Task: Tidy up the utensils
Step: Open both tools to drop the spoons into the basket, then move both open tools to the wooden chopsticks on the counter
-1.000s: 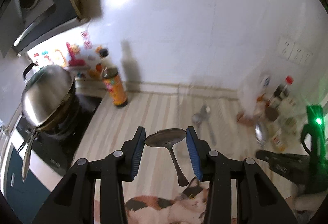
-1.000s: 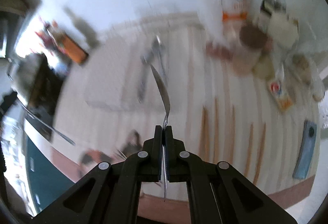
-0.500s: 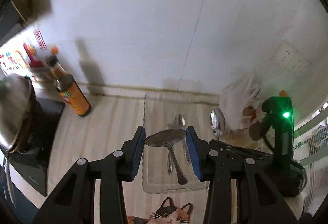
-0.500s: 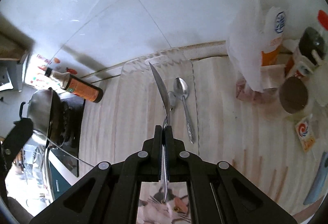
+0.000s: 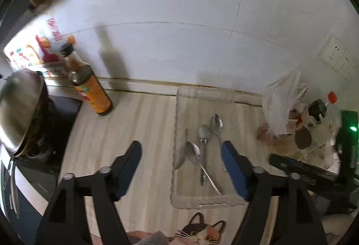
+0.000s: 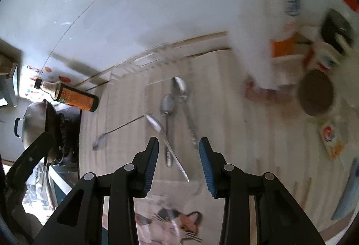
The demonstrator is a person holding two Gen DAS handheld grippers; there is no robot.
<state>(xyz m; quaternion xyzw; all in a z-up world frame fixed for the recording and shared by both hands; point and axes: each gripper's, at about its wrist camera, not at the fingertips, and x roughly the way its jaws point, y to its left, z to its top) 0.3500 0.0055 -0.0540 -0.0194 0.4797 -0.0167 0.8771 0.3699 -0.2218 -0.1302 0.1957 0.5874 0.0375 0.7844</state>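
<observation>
Both spoons have left the tongs since a second ago and now lie in the clear tray point(image 5: 179, 110) on the striped tabletop point(image 5: 139, 124). At far left a steel wok point(image 5: 20, 108) sits on the stove, with an orange-labelled sauce bottle point(image 5: 89, 88) near the wall. The left tongs point(image 5: 180, 155) are opening, their blue pads spread wide with nothing pressed between them. In the tray lie four spoons point(image 5: 204, 133), bowls toward the wall, two handles crossing. The right tongs point(image 6: 178, 148) are also opening, empty above the nearest spoon point(image 6: 157, 126). At right stand a white plastic bag point(image 5: 282, 97) and a red-capped bottle point(image 5: 318, 106).
</observation>
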